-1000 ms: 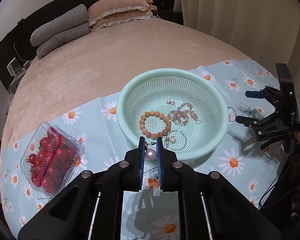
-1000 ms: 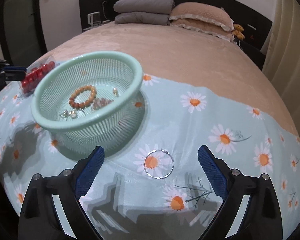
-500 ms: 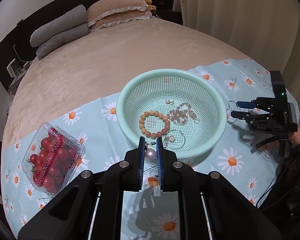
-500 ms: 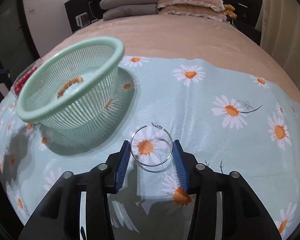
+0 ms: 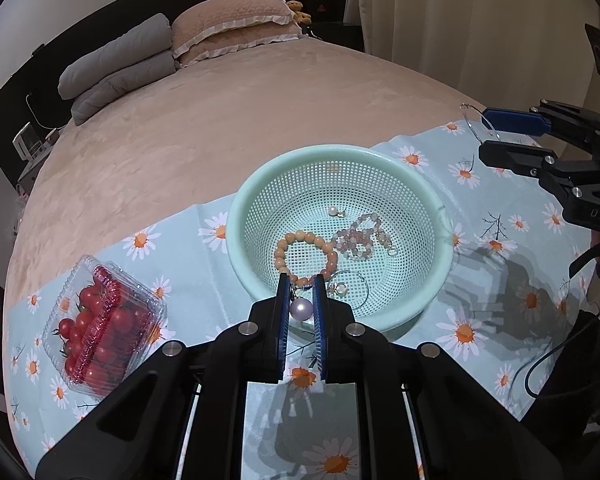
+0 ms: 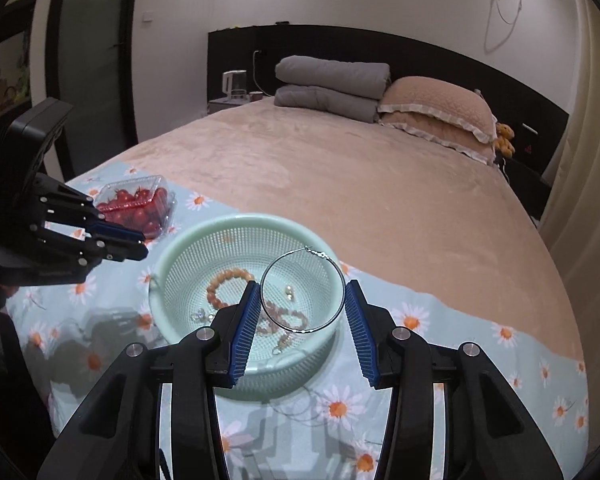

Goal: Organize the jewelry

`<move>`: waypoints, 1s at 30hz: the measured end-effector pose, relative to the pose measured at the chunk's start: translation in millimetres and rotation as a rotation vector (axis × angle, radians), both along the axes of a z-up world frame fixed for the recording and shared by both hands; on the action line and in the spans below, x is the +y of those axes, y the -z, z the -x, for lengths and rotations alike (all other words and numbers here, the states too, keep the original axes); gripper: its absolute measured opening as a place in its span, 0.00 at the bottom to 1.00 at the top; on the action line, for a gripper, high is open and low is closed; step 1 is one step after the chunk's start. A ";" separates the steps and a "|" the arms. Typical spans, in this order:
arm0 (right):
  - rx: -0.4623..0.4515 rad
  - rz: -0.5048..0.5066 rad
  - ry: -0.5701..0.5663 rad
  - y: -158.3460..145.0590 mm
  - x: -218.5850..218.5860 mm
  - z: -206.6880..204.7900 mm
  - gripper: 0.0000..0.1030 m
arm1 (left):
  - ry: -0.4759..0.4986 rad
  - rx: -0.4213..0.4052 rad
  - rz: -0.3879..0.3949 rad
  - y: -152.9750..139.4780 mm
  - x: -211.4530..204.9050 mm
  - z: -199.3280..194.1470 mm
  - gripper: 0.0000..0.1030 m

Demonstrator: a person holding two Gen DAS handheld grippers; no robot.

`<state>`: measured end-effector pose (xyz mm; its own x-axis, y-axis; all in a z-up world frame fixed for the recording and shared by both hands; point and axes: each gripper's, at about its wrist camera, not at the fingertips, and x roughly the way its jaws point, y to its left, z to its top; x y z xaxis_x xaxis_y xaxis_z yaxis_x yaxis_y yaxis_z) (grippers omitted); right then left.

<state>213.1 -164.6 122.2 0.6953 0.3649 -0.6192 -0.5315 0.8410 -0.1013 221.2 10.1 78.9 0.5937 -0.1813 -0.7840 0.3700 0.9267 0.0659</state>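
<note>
My right gripper clamps the hoop across its width, above the basket; my left gripper pinches a pearl at the basket's near rim, ready to drop.

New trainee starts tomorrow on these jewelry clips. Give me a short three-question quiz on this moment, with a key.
1. True or false: the right gripper is clamped across a silver hoop earring.
2. What does the left gripper hold? A) a pearl earring B) a tomato C) nothing
3. Fill in: the orange bead bracelet lies in the mint ____.

Key: 1. True; the hoop spans the jaws, lifted off the daisy cloth. 2. A; jaws shut on it at the basket's near rim. 3. basket.
</note>
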 end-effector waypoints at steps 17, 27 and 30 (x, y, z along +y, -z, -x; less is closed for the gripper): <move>0.098 0.029 -0.076 39.8 27.8 -49.2 0.40 | 0.062 0.021 -0.038 28.4 -21.5 -48.3 0.12; 0.149 0.017 -0.102 73.5 35.6 -80.9 0.40 | 0.077 0.071 -0.031 59.8 -27.4 -83.2 0.12; 0.145 0.015 -0.100 78.0 35.0 -81.6 0.42 | 0.074 0.069 -0.020 62.3 -27.9 -85.5 0.13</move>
<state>294.6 -129.6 44.2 0.5589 0.4178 -0.7163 -0.6227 0.7819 -0.0298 306.7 -17.7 16.7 0.5234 -0.2065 -0.8267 0.4422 0.8952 0.0564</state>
